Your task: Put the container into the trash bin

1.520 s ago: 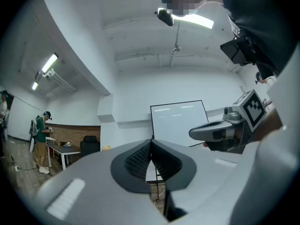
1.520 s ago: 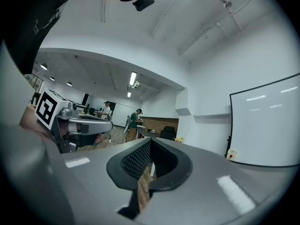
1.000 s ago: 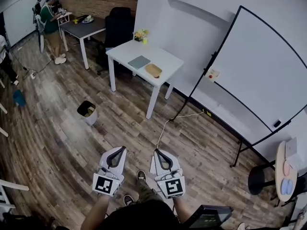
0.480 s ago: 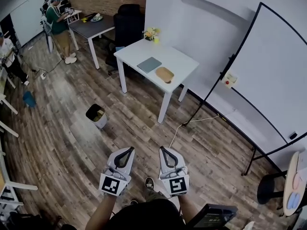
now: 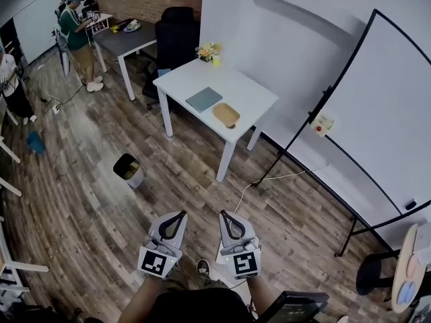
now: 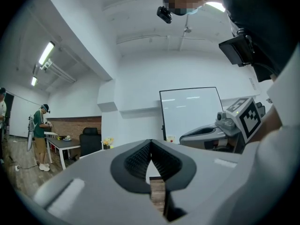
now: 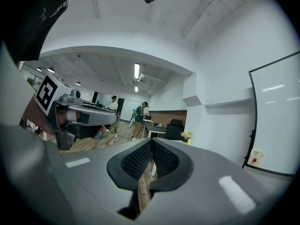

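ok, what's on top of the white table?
On the white table: a grey flat pad, a tan oval container, flowers at the far corner. Anything under the pad or container is covered.

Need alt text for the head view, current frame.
Seen from above, the left tongs and right tongs are shut and empty, held out over a wood floor. Ahead stands a white table bearing a tan oval container and a grey pad; a small trash bin sits on the floor to its left.
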The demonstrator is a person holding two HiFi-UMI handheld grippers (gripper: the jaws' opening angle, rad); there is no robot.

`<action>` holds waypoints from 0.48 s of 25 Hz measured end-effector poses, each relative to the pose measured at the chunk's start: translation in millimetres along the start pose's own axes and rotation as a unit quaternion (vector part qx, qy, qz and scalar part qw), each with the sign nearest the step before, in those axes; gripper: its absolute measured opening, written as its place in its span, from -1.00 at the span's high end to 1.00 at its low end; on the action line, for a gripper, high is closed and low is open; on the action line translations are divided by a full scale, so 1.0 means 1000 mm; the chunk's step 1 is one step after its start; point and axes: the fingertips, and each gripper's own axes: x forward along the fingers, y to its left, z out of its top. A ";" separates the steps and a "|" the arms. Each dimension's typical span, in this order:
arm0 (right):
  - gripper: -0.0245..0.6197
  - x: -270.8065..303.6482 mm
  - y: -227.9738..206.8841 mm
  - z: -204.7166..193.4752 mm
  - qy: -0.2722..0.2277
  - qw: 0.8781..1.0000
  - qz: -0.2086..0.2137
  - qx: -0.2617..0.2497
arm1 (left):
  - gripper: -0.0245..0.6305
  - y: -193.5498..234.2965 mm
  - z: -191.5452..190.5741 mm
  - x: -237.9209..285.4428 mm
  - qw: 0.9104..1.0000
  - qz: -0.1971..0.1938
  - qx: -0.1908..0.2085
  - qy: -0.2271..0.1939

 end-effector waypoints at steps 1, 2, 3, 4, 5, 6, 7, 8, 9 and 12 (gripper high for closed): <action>0.91 0.003 -0.004 -0.002 0.005 1.000 -0.004 0.001 | 0.92 0.002 -0.002 0.007 1.000 -0.004 -0.004 0.001; 0.91 0.007 -0.008 -0.004 0.011 1.000 -0.008 0.002 | 0.92 0.004 -0.004 0.014 1.000 -0.009 -0.009 0.003; 0.91 0.011 -0.010 -0.007 0.018 1.000 -0.011 0.003 | 0.92 0.007 -0.007 0.020 1.000 -0.013 -0.013 0.005; 0.91 0.016 -0.013 -0.011 0.025 1.000 -0.015 0.005 | 0.92 0.011 -0.010 0.026 1.000 -0.017 -0.017 0.007; 0.90 0.021 -0.015 -0.014 0.030 0.999 -0.019 0.007 | 0.92 0.016 -0.013 0.032 1.000 -0.022 -0.021 0.009; 0.90 0.029 -0.018 -0.017 0.033 0.999 -0.024 0.007 | 0.92 0.022 -0.016 0.039 0.999 -0.028 -0.024 0.010; 0.89 0.037 -0.021 -0.019 0.034 0.999 -0.030 0.005 | 0.92 0.029 -0.019 0.046 0.999 -0.036 -0.027 0.009; 0.88 0.046 -0.024 -0.020 0.036 0.999 -0.037 0.003 | 0.92 0.037 -0.021 0.054 0.999 -0.044 -0.029 0.008; 0.88 0.054 -0.027 -0.020 0.040 0.998 -0.045 0.003 | 0.92 0.044 -0.023 0.061 0.998 -0.053 -0.031 0.008; 0.87 0.079 -0.036 -0.016 0.046 0.996 -0.073 0.002 | 0.92 0.065 -0.028 0.082 0.996 -0.082 -0.031 0.011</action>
